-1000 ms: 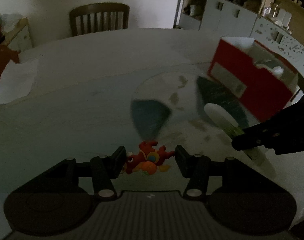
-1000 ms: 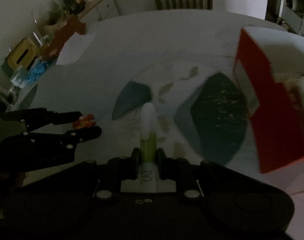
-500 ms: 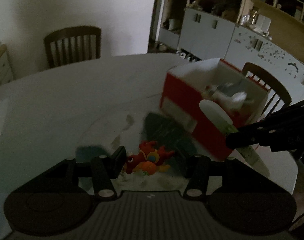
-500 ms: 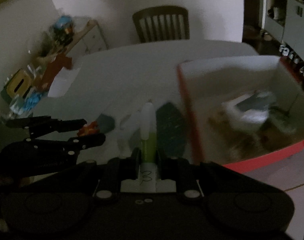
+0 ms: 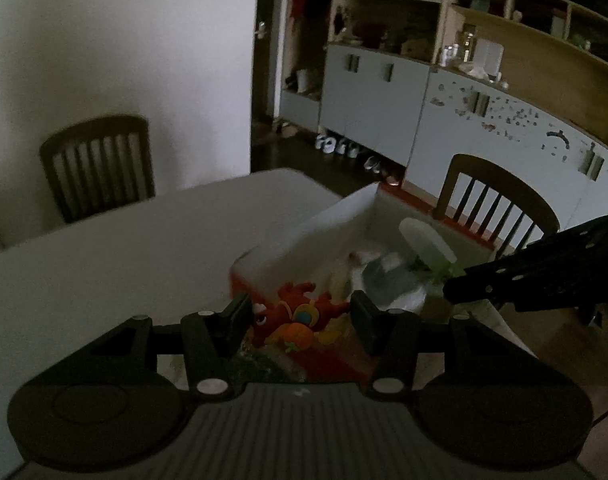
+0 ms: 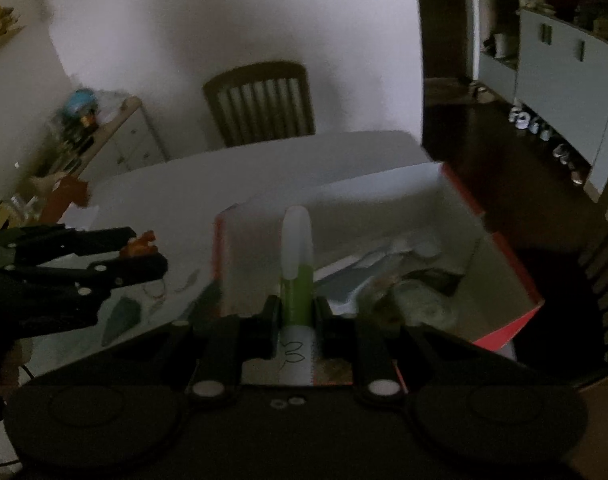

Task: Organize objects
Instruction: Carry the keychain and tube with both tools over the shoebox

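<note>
Both grippers have swung from the table to the red box (image 6: pixel 516 320), the left gripper (image 5: pixel 299 322) clamped on a red toy figure (image 5: pixel 299 314), the right gripper (image 6: pixel 297 312) pinching a green marker (image 6: pixel 297 280) over its opening, apparently for dropping.

Both wrist views (close) over box (image 5: pixel 304 236)

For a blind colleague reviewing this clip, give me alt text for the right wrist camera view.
The right gripper holds a green-and-white tube above an open red box with white inner walls and jumbled items. At left, the left gripper carries a small red-orange toy over a pale table; a chair stands beyond.
</note>
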Tool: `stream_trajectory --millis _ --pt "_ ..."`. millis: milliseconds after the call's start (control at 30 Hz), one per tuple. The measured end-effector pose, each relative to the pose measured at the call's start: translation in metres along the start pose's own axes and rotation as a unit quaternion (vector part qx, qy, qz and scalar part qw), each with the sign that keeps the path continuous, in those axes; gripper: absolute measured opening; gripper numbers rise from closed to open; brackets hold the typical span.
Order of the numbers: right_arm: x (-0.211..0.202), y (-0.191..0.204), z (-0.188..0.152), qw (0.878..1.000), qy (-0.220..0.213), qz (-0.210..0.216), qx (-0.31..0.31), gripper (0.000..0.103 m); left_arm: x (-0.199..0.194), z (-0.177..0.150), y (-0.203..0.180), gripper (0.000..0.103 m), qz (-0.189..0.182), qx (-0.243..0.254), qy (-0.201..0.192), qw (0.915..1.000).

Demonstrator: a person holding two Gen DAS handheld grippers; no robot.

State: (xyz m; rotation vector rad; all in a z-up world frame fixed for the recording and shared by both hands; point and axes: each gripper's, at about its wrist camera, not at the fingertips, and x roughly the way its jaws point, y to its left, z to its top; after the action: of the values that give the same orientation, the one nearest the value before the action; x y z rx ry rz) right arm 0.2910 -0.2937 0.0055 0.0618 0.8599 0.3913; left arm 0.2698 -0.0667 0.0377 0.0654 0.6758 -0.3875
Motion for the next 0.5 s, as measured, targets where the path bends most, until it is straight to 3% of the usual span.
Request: stream_trajectory --millis 233,500 --pt "0.003 -0.048 0.016 1.000 -0.011 -0.023 0.013 0.016 0.041 0.033 -0.030 0.053 0.002 0.017 0.010 0.9998" --pt "0.026 -0.086 0.026 0.999 0.004 -0.039 0.032 0.016 0.091 0.046 -0.045 0.053 0.022 0.031 0.036 0.9986"
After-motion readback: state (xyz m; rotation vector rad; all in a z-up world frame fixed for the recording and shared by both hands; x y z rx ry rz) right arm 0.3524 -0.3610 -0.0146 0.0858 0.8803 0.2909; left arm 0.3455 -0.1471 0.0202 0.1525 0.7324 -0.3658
